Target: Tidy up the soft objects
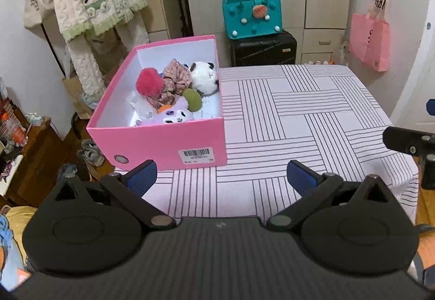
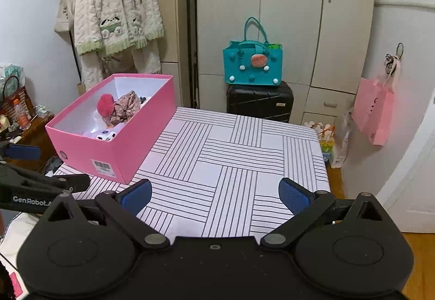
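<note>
A pink box [image 1: 163, 142] stands on the left of the striped table [image 1: 299, 115]. It holds several soft things: a red pompom [image 1: 149, 81], a floral scrunchie [image 1: 176, 77], a panda plush [image 1: 204, 74], a green ball [image 1: 192, 99] and a purple plush [image 1: 174, 115]. The box also shows in the right wrist view [image 2: 119, 147]. My left gripper [image 1: 221, 176] is open and empty, just in front of the box. My right gripper [image 2: 214, 198] is open and empty over the table's near edge, to the right of the box.
A teal bag [image 2: 252, 63] sits on a black suitcase [image 2: 261, 103] behind the table. A pink paper bag [image 2: 376, 109] hangs at the right. A robe [image 2: 117, 6] hangs at the back left. A cluttered low shelf [image 2: 24, 120] stands left.
</note>
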Demonstrator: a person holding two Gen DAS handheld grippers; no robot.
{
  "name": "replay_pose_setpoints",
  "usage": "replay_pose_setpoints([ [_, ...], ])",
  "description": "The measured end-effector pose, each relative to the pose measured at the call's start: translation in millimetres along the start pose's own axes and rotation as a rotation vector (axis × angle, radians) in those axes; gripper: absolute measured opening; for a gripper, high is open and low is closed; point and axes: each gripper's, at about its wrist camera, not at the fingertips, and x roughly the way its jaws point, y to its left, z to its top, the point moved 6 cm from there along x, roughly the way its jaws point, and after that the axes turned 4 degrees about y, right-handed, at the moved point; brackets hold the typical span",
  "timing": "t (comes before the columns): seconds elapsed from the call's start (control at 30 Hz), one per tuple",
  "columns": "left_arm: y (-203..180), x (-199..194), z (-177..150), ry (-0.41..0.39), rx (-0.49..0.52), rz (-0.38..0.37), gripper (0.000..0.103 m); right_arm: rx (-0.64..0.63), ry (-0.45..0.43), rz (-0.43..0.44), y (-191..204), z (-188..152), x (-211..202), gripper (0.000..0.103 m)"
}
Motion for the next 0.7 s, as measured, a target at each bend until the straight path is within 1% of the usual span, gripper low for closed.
replay_pose_setpoints([
  [0.13, 1.5, -1.8, 1.3, -0.017, -0.006, 0.011, 0.103, 0.001, -0.019, -0.031, 0.6, -0.2, -1.1, 0.101],
  [0.23, 3.4, -0.4, 1.1, -0.015, -0.019, 0.003, 0.103, 0.012, -0.027, -0.034, 0.5, -1.2, -2.7, 0.101],
  [0.43, 6.4, -0.4, 1.7, -0.025, -0.037, 0.006, 0.103, 0.089, -0.035, -0.034, -1.7, -4.3, -1.3, 0.101],
  [0.5, 7.8, -0.8, 2.1, -0.028, -0.043, 0.007, 0.103, 0.079, -0.031, -0.033, -0.7, -3.9, 0.7, 0.101],
  [0.7, 8.7, -0.8, 3.4, -0.029, -0.046, 0.007, 0.103, 0.061, -0.07, -0.076, -0.4, -0.6, -4.3, 0.101],
])
